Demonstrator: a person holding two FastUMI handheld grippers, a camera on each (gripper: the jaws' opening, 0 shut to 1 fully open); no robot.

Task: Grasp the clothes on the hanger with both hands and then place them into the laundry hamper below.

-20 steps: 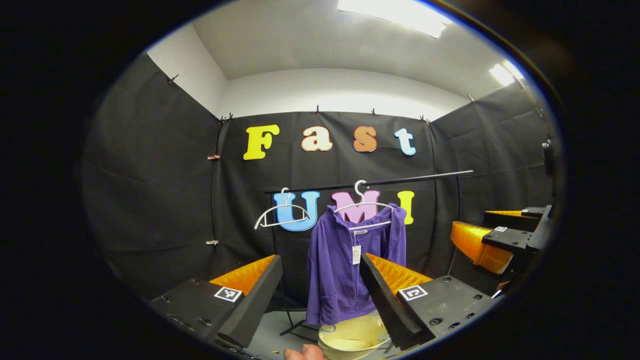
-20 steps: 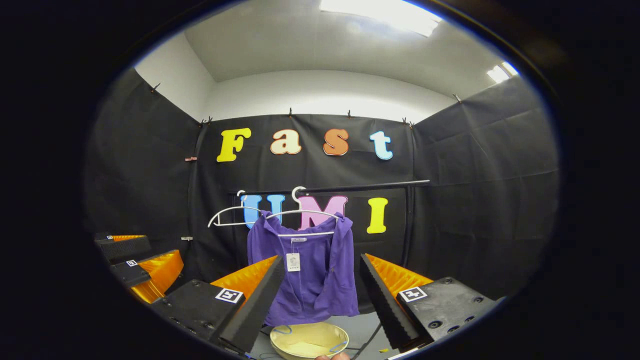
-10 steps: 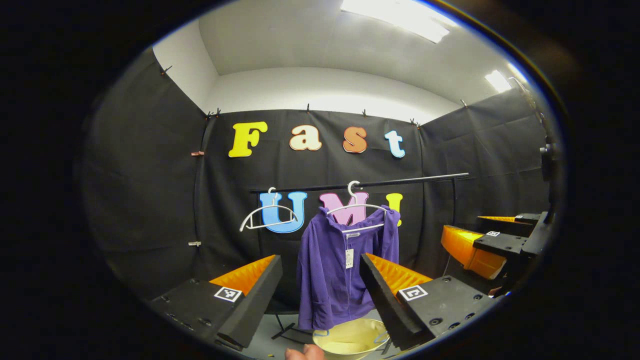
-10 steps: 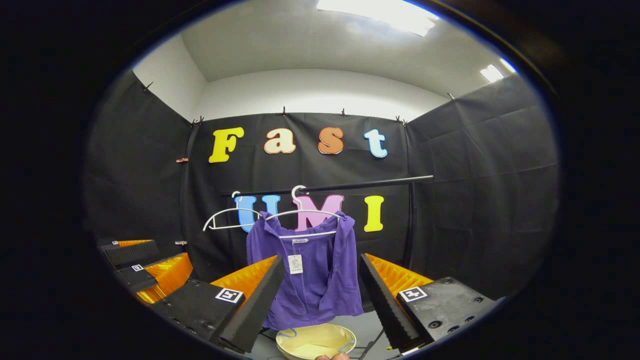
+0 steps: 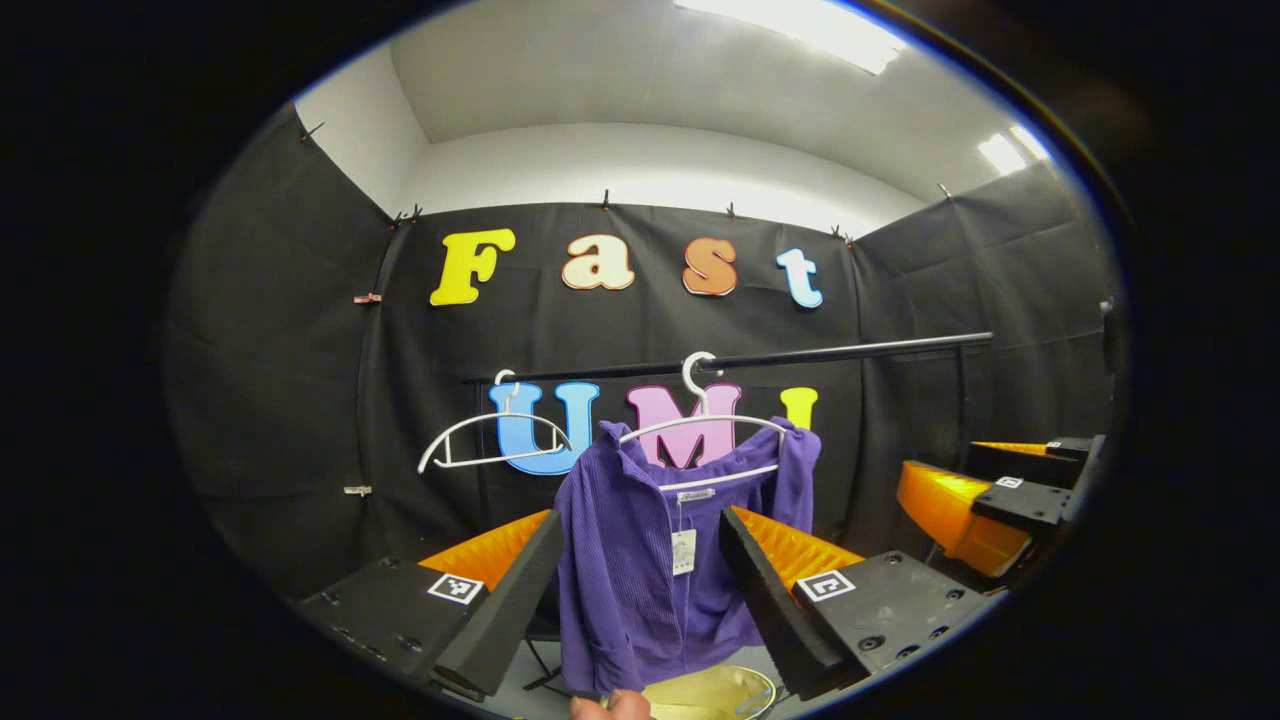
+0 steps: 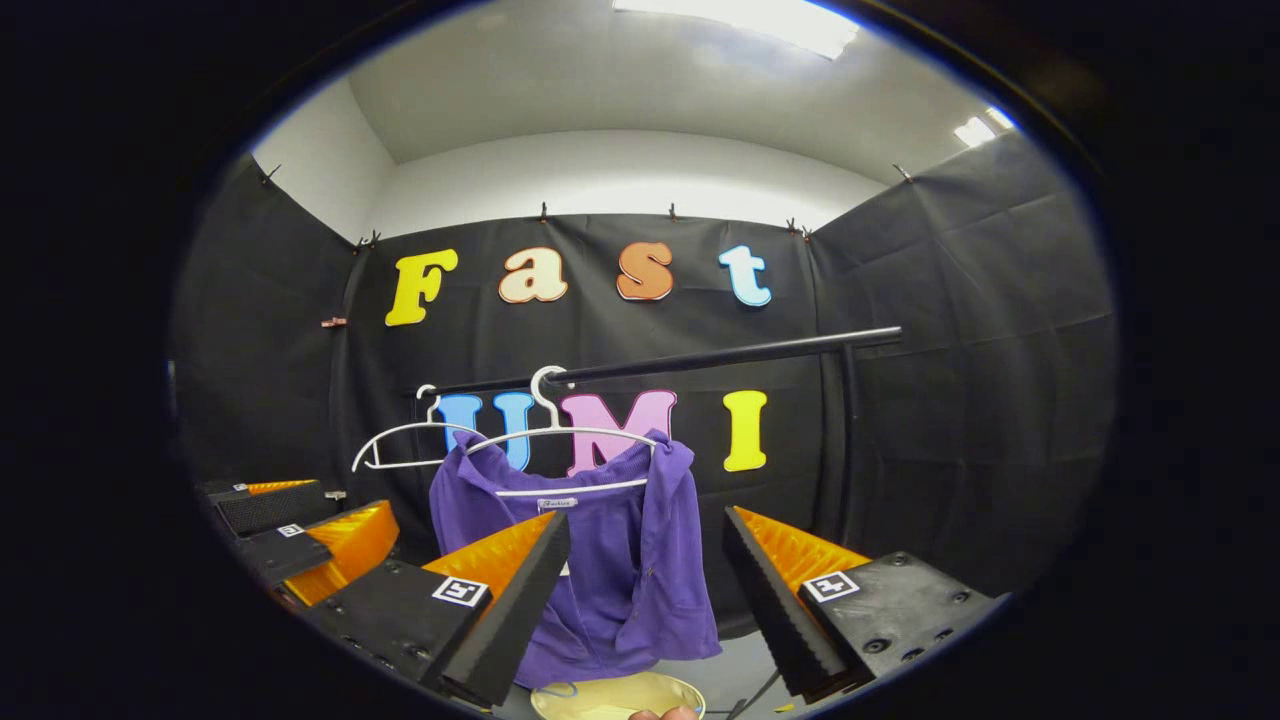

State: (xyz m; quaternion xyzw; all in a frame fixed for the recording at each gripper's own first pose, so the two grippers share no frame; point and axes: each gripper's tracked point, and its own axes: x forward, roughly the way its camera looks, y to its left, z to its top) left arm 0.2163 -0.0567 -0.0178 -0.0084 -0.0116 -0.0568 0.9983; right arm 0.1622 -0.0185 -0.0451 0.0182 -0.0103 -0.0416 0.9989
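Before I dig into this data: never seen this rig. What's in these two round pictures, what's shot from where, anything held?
There is no robot arm here. A person holds a pair of two-finger tongs in each hand, and a fisheye camera rides on each, looking forward between its fingers.

In the left gripper view, the left tongs stand open at the bottom; the right tongs show farther off at the right edge. In the right gripper view, the right tongs are open too.

Ahead, a purple jacket hangs on a white hanger from a black rail. An empty white hanger hangs beside it. Below the jacket sits a pale yellow hamper.

Nothing is held: the jacket shows between the fingers, farther off and untouched.
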